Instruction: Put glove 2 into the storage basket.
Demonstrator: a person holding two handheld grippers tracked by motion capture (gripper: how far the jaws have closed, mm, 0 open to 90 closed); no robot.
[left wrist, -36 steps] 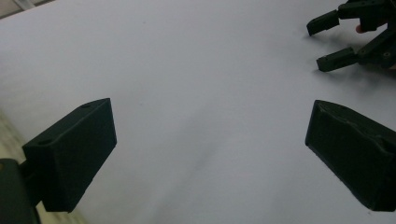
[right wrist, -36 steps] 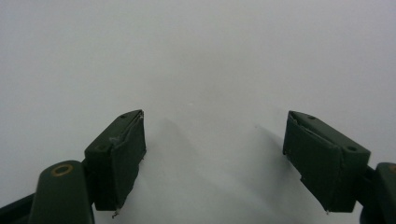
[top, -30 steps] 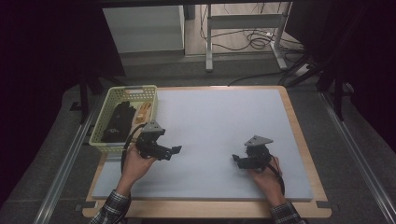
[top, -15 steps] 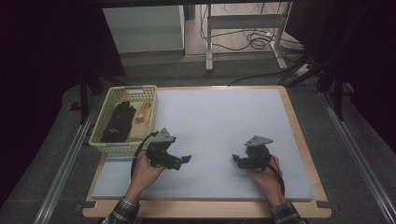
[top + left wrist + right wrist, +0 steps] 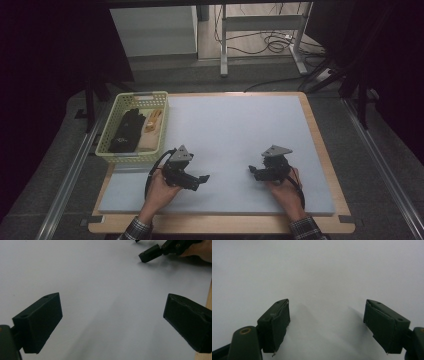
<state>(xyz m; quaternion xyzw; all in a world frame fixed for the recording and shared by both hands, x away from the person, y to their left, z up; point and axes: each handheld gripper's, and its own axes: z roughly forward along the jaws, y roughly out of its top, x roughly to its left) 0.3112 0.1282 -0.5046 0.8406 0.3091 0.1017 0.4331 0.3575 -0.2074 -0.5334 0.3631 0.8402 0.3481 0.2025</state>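
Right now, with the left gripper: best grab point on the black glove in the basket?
Probably from above, straight down onto the black glove. It lies flat along the yellow-green basket, beside a tan item, and the walls block a sideways approach. Pinch across its narrower width. The left gripper is open and empty.

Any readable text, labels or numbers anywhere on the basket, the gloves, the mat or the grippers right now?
None can be read: the basket, the black glove, the mat, the left gripper and the right gripper show no legible text.
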